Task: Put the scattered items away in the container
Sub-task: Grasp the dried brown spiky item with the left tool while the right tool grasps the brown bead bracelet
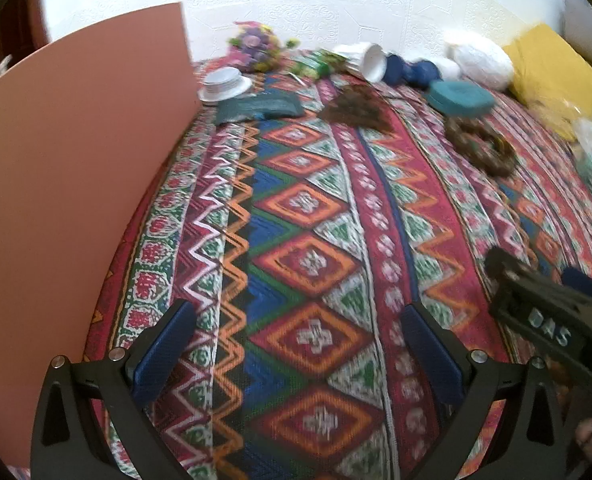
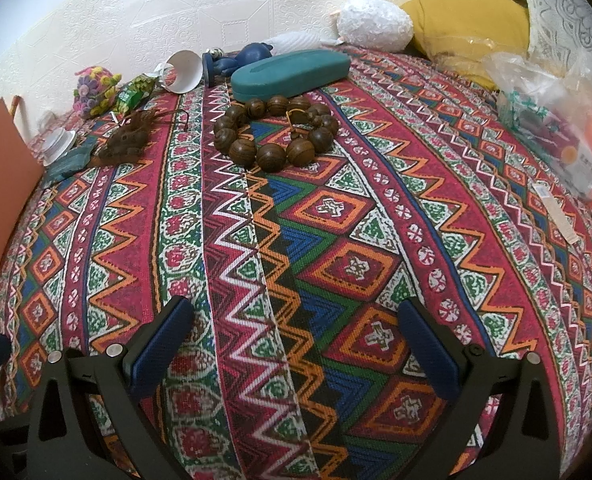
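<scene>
Beads (image 2: 276,134) of wood, just before the teal case (image 2: 292,73), look hard, rollable; grip across one strand. Both tongs (image 1: 296,356) (image 2: 296,344) gape, empty.

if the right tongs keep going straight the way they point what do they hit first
Likely the wooden bead bracelet: only bare patterned cloth lies before it. The open right tongs aim roughly at it; the teal case sits behind. Depth is uncertain.

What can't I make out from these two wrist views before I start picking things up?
- Container: none recognisable in either view.
- Orange board: left wrist view, cut off by the frame edge; hides whatever is behind.
- Clear plastic bag: right wrist view, contents unreadable through crinkled film.
- Wooden bead bracelet: left wrist view, motion-blurred.
</scene>
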`<state>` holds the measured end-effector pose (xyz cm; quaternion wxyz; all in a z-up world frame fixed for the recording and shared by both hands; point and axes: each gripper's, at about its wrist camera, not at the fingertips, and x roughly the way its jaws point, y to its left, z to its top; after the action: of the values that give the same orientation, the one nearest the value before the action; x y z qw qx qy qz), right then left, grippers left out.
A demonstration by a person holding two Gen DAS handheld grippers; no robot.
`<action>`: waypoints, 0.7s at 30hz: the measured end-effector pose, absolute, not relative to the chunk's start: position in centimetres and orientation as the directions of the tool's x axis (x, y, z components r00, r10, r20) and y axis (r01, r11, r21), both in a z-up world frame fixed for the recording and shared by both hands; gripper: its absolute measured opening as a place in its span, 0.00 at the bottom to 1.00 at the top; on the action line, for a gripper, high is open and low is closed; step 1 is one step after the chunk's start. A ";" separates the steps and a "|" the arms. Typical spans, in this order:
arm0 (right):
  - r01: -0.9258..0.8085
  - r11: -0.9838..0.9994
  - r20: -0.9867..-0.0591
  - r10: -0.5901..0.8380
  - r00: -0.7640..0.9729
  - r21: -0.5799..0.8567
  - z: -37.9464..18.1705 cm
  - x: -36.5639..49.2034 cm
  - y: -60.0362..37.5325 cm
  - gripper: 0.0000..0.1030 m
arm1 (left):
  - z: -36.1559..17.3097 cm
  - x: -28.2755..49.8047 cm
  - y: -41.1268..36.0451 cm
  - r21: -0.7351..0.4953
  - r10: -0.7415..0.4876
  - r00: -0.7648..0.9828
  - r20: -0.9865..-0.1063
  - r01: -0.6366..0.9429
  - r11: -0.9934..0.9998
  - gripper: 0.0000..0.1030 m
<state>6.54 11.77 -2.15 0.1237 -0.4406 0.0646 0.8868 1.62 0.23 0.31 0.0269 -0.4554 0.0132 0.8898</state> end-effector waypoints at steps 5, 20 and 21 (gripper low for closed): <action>-0.260 -0.957 -0.769 0.066 -0.635 0.133 -1.5 9.1 13.5 1.00 | 1.8 7.9 0.0 -0.058 0.152 -0.595 -0.789 -0.175 -0.983 1.00; -0.220 -0.975 -0.785 0.102 -0.611 0.044 0.3 -0.3 19.3 0.97 | 5.3 7.7 -0.8 0.000 0.115 -0.641 -0.759 -0.176 -0.984 1.00; -0.204 -0.978 -0.786 0.091 -0.612 0.045 0.2 -1.8 18.8 0.93 | 5.4 6.3 -0.6 0.002 0.110 -0.642 -0.759 -0.172 -0.985 1.00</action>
<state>-1.80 18.81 0.19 0.0824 -0.4328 0.0652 0.8953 6.28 -0.65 5.43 0.0780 -0.4161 0.0370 0.9052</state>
